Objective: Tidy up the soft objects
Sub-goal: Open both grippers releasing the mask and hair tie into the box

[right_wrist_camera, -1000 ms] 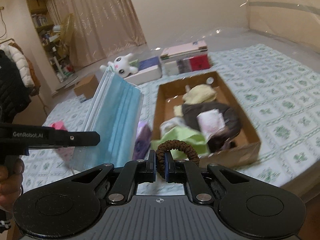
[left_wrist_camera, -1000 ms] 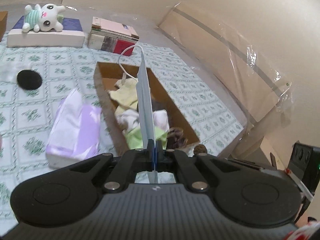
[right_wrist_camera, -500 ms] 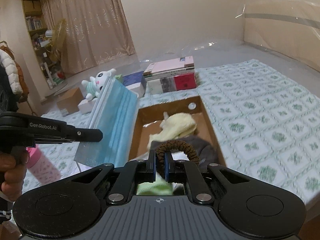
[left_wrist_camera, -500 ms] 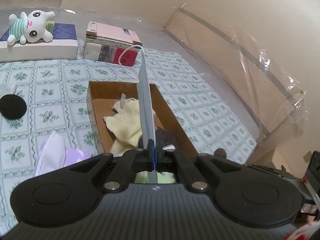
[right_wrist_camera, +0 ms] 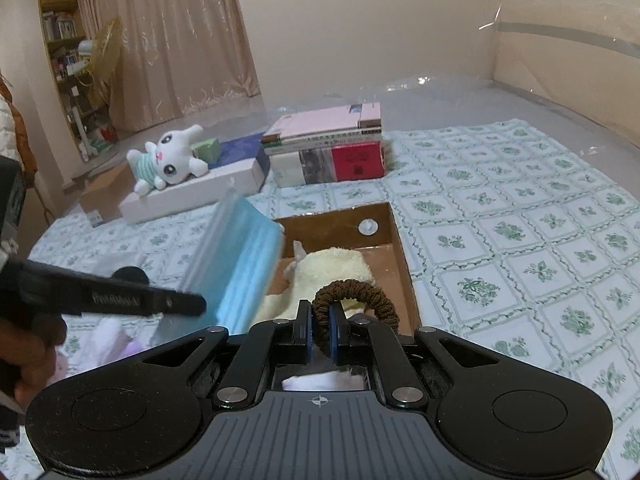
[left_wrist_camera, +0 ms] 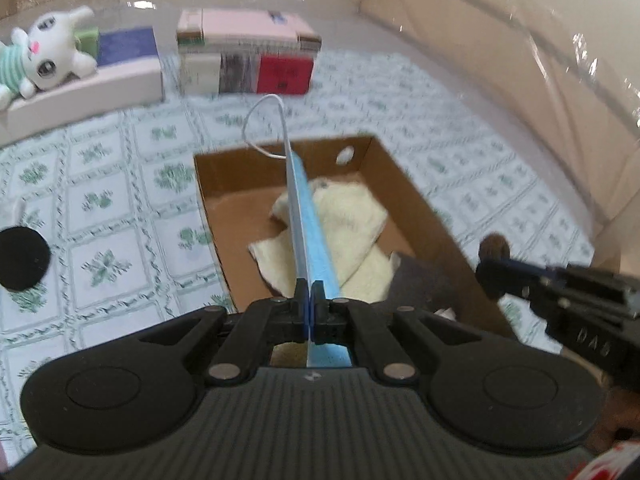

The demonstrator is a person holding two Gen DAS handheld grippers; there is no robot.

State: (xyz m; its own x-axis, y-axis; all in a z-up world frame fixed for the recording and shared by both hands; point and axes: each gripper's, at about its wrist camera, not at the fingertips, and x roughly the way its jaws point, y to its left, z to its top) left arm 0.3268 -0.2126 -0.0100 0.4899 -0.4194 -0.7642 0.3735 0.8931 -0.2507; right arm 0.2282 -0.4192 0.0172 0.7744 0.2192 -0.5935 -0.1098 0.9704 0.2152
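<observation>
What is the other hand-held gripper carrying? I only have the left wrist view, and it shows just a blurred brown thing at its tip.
Observer: The right hand-held gripper is shut on a brown hair scrunchie, looped above its fingertips.
Operator: How does my face mask look from the side?
Observer: The blue face mask hangs flat and pleated from the left hand-held gripper, over the left edge of the cardboard box.
Operator: Anything beyond the plush toy?
Observer: Past the plush toy stand beige curtains and a cluttered bookshelf.
</observation>
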